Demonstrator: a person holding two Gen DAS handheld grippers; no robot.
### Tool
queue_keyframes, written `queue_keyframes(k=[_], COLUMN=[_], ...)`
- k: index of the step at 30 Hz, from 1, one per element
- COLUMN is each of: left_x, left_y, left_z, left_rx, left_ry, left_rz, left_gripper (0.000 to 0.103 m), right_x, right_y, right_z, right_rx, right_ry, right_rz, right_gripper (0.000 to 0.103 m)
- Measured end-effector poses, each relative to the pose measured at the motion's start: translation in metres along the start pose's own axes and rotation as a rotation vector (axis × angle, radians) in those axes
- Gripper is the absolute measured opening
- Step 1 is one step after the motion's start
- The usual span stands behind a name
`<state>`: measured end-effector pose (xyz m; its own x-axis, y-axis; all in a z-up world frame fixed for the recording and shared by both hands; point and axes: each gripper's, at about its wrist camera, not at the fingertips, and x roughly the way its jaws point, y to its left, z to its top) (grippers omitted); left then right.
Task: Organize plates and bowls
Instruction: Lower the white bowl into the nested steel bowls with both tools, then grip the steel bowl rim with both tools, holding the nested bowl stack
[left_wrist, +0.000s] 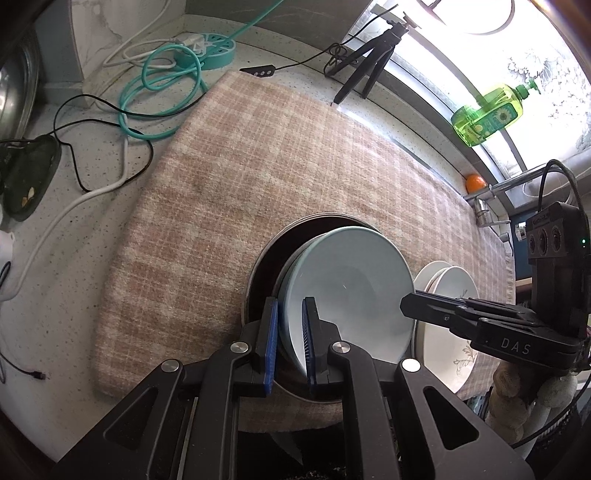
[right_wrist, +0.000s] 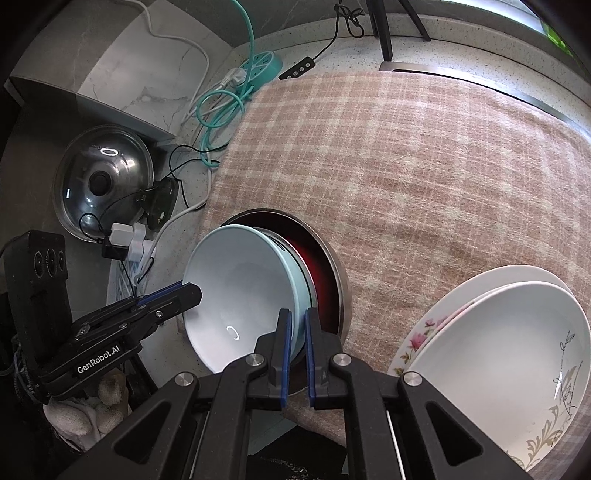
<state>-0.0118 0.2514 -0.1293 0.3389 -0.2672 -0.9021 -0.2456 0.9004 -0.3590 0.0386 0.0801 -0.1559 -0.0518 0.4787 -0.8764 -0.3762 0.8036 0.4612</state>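
My left tool (left_wrist: 290, 341) and right tool (right_wrist: 298, 350) both clamped on pale blue ceramic bowl's (left_wrist: 351, 291) rim (opposite sides), tilted over dark steel-rimmed pan (right_wrist: 325, 266), white floral plates (right_wrist: 498, 350) beside, on my counter's pink plaid cloth (left_wrist: 277, 155).

A pale speckled surface (left_wrist: 92, 173) carries a pink checked cloth (left_wrist: 277, 155). Bright daylight comes through the window (left_wrist: 498, 44) along the far sill, where a green soap bottle (left_wrist: 487, 116) and an orange (left_wrist: 475, 182) sit beside a tap (left_wrist: 491, 195). A marble-look wall (right_wrist: 122, 85) closes the corner, with a teal cable (left_wrist: 162, 88), a round power strip (left_wrist: 218, 50) and a steel lid (right_wrist: 103, 181) near it.
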Motion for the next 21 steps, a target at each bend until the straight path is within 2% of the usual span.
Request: queue_keyframes(k=[11, 17, 21], left_x=[0.001, 0.001, -0.006], left_y=[0.001, 0.001, 0.004], left_z=[0.000, -0.002, -0.002], left_rx=[0.008, 0.026, 0.028], left_ry=[0.008, -0.001, -0.022], left_rz=[-0.011, 0.011, 0.020], left_gripper=[0.010, 0.010, 0.010], right_x=[0.001, -0.010, -0.017], right_y=[-0.001, 0.011, 0.009], right_z=[0.004, 0.002, 0.001], right_rx=[-0.019, -0.103, -0.109], right_ry=[0.001, -0.041, -0.064], right_rz=[0.003, -0.057, -0.078], right_gripper=[0.008, 0.009, 0.009])
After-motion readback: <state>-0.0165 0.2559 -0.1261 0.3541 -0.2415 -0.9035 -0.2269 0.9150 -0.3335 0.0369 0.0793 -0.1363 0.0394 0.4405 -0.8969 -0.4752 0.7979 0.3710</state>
